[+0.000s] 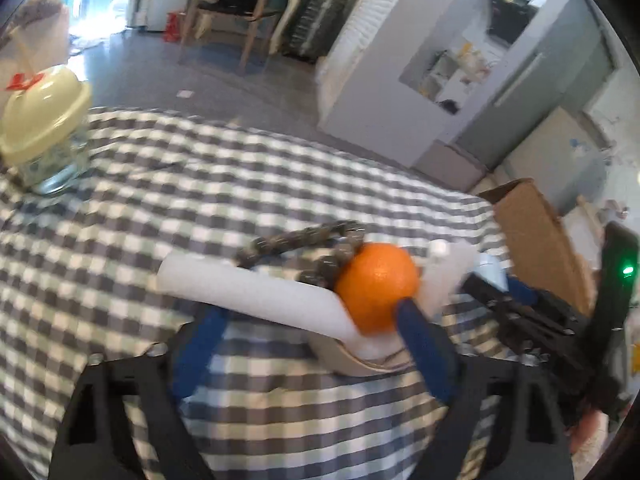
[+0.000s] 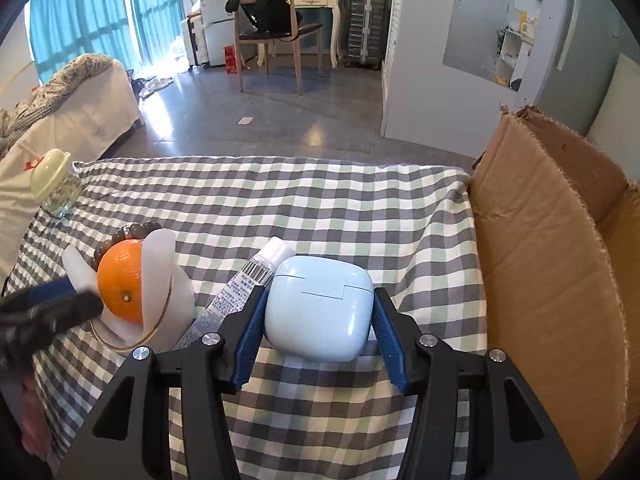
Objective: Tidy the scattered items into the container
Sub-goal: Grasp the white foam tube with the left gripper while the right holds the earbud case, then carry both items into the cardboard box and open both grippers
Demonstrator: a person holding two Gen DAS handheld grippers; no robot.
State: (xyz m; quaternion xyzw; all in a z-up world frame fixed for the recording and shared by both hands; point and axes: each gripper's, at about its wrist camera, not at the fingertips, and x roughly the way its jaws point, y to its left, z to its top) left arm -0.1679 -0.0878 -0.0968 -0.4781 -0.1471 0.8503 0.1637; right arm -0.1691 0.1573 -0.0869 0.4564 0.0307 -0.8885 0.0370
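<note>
A grey tiled floor (image 2: 304,128) is seen beyond the fingers, lit by daylight through teal curtains (image 2: 92,20) at far left. A wooden chair (image 2: 276,36) is set before a white desk (image 2: 320,4) straight ahead, with a sofa (image 2: 80,96) to the left and a white louvred cabinet (image 2: 416,60) to the right.

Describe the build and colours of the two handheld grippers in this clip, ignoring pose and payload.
Both the left gripper and the right gripper have matte black angular frames with triangular cut-outs, silver screw heads at the joints and ribbed blue finger pads. The left-wrist view shows a green indicator light on the right unit's body.
</note>
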